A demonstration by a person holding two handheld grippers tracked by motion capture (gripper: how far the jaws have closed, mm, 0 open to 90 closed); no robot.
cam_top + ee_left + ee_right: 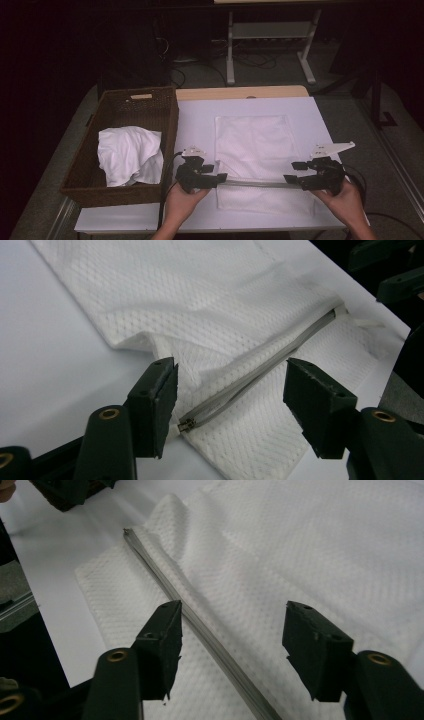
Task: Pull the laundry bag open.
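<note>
So I've got the white mesh bag lying flat on the counter, roughly in the middle, zipper running across its near end. Both claws are at that zipper line, one per end. Left claw is spread wide w/ nothing pinched: in the left gripper view the zipper pull sits just beside the inner face of one jaw and the grey zipper tape runs off between the jaws, pads not pressing on anything. Right claw is the same deal, jaws apart, zipper passing close by one jaw but not clamped.

Where I think we are: the bag looks laid out and smoothed, though the fabric is a bit rucked up near the pull, and the near strip below the zipper lies flat. Can't tell for sure if the zip is fully shut. It looks closed along the length I can see. My guess is the spreading is done and the next part is folding it or moving it over.

Other stuff: wicker basket on the left side of the counter w/ a crumpled white cloth in it, near the left claw but not touching. Nothing's on the bag itself. Only real snag imo is the basket wall being close to my left hand, plus the cable trailing there.
</note>
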